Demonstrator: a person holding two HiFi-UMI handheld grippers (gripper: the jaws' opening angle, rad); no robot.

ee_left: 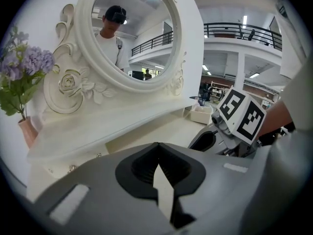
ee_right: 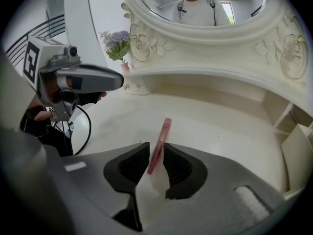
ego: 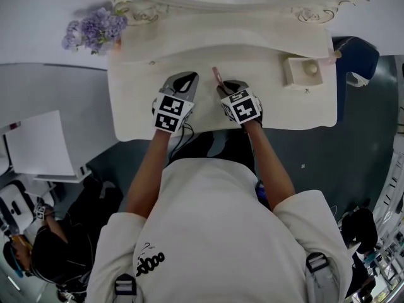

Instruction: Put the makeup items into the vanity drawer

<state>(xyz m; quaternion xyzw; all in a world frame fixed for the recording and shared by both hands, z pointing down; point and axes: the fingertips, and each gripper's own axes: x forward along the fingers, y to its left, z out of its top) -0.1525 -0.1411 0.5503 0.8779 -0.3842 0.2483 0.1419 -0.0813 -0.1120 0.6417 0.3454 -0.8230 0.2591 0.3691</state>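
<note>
**Step in hand: carry of one item, pre-stow.**

1. R claw point(ee_right: 155, 148): jaws narrow, clamped on a slim pink makeup stick point(ee_right: 164, 129). Stick is gripped at its near end. The far end sticks out fwd past the jaw tips and is tilted slightly off the claw axis. It sits above the bench point(ego: 278, 109), roughly mid-width, and does not appear to rest on it.
2. L claw point(ee_left: 157, 168): jaws fully together, nothing between them. It hangs just beside the R claw, over the bench front.
3. No other makeup items can be made out on the bench.
4. Drawer: no open drawer shows in any view. A small cream box with a round knob point(ego: 303, 70) stands at the bench's right end, well apart from both claws. Cannot tell if this is the drawer unit.

**Next move, est.:**
- The free L claw likely has to open a drawer first. That needs its jaws spread, then closed on a knob.
- R claw keeps the clamp until the stick is over the open compartment, then lowers it lengthwise and lets go.
- Caution: thin, smooth stick held near one end, so it may pivot in the pads.
</note>
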